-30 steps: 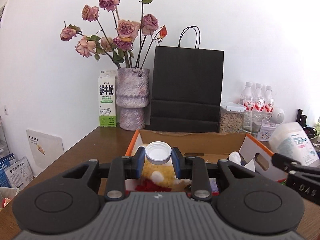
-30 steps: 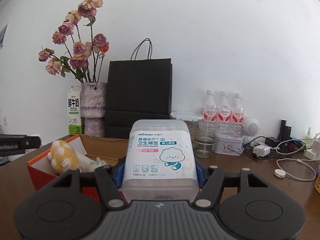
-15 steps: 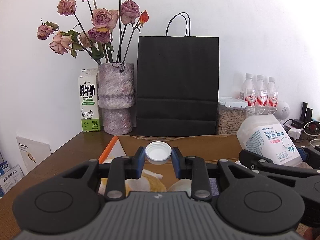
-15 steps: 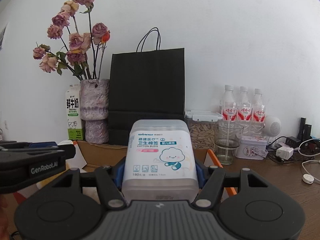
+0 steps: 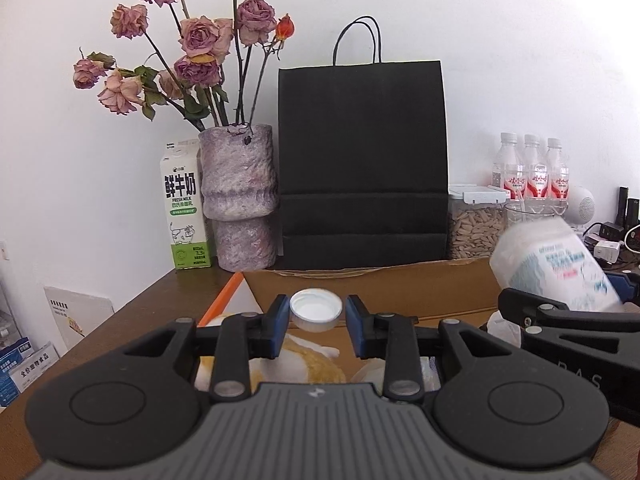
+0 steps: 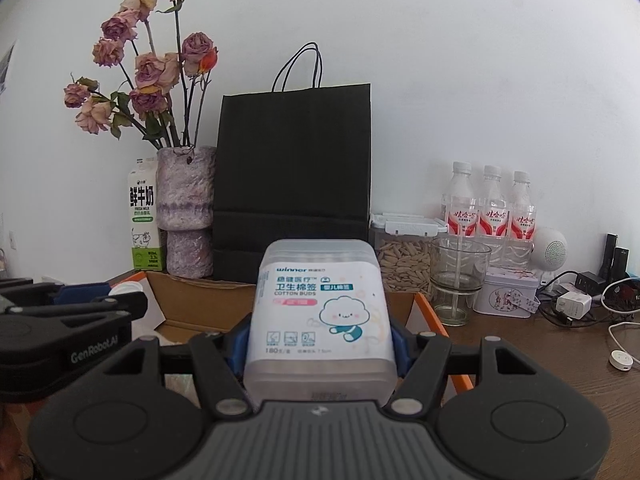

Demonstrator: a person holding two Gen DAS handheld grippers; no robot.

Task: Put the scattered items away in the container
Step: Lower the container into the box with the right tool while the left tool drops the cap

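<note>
My left gripper (image 5: 316, 314) has its jaws spread, a white cap (image 5: 316, 315) loose between them above the cardboard box (image 5: 400, 286). My right gripper (image 6: 320, 344) clamps the cotton-bud tub (image 6: 320, 312) over the box too.

White bottle cap (image 5: 316, 313) between left gripper's (image 5: 316, 330) blue pads (image 5: 279, 328). Past it: brown, orange-edged cardboard box (image 5: 400, 290), black paper bag (image 5: 362, 168), mottled purple vase (image 5: 239, 200), green-and-white milk carton (image 5: 183, 208). Right gripper (image 6: 320, 344): translucent white cotton-bud box (image 6: 320, 312), cloud cartoon.
</note>
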